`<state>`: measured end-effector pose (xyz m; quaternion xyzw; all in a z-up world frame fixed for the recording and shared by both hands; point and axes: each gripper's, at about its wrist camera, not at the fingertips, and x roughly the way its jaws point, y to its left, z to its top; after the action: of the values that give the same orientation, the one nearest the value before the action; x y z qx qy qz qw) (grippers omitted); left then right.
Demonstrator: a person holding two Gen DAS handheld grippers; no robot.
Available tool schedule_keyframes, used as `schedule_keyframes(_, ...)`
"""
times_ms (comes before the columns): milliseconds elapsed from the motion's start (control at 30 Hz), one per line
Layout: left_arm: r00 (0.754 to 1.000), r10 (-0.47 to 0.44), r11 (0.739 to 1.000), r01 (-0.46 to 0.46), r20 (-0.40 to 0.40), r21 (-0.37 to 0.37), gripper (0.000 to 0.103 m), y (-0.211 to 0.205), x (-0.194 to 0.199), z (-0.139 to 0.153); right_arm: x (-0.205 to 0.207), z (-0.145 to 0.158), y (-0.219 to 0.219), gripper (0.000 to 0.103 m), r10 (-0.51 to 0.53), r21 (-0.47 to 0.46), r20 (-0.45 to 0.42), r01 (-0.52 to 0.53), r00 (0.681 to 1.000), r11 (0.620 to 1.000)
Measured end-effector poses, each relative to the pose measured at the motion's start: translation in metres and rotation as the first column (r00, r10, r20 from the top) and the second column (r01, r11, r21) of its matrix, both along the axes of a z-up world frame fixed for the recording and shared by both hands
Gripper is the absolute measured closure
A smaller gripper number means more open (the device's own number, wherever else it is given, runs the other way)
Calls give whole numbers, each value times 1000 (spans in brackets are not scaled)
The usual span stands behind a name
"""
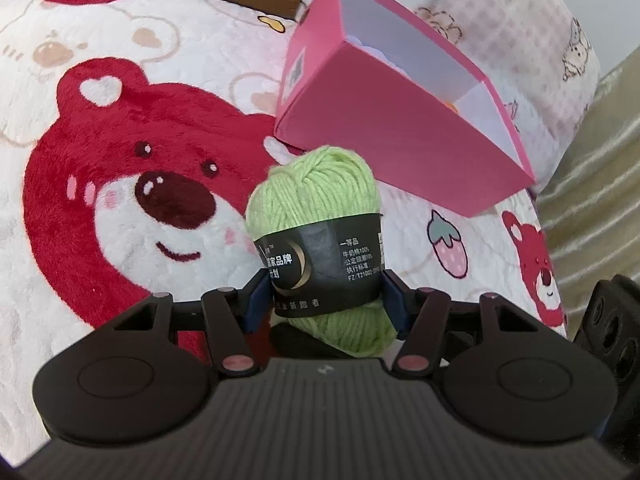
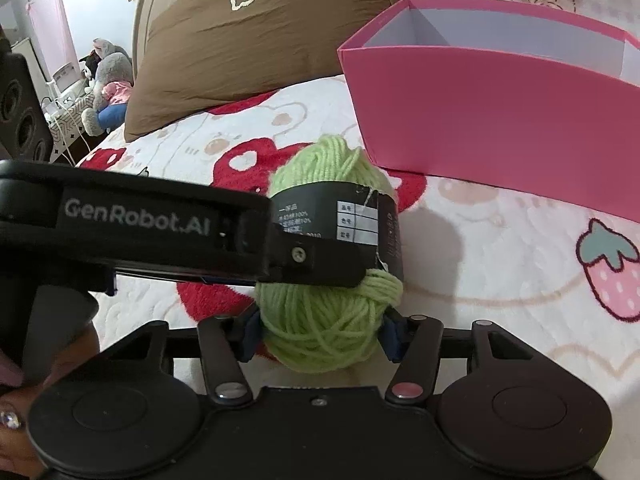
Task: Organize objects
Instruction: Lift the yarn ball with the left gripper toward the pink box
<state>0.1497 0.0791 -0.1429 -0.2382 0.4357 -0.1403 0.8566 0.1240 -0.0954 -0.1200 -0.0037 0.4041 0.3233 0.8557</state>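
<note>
Both the left gripper [image 1: 325,300] and right gripper [image 2: 320,330] clench the green yarn ball [image 1: 316,216]; one should release before lifting it into the pink box [image 2: 500,120].

**Count of things on the bed**

One ball of green yarn [image 1: 316,216] with one black paper band [image 1: 320,264] around it. One pink box [image 1: 400,136], open at the top. Two claws: the left claw [image 1: 324,300] and the right claw [image 2: 320,332], each with two fingers. One bed blanket [image 1: 120,160] printed with bears and strawberries. One brown pillow [image 2: 248,48]. At least two plush toys [image 2: 108,80] in the far corner; a precise count there cannot be made.
</note>
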Motion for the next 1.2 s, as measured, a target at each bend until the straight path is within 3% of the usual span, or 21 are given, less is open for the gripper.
schedule_keyframes(167,999,-32,998,30,-29,-56,47,-5,-10,3,-7,7,-9,42,-39,-5,-78,39,996,999)
schedule_keyframes(467,994,-106,994,105,16,30,47,-40,-24,21,-28,19,-35,42,-90,23,-96,93,991,995)
schedule_keyframes(667,989,-147,989,147,1,10,47,-55,-33,22,-42,19,-51,42,-152,45,-116,158,982,986)
schedule_keyframes(1033,987,-151,986,146,56,87,47,-68,-39,44,-50,31,-53,42,-168,24,-81,171,982,985)
schedule_keyframes(1200,987,-156,986,153,44,66,47,-63,-38,56,-54,43,-47,42,-154,14,-34,154,988,988)
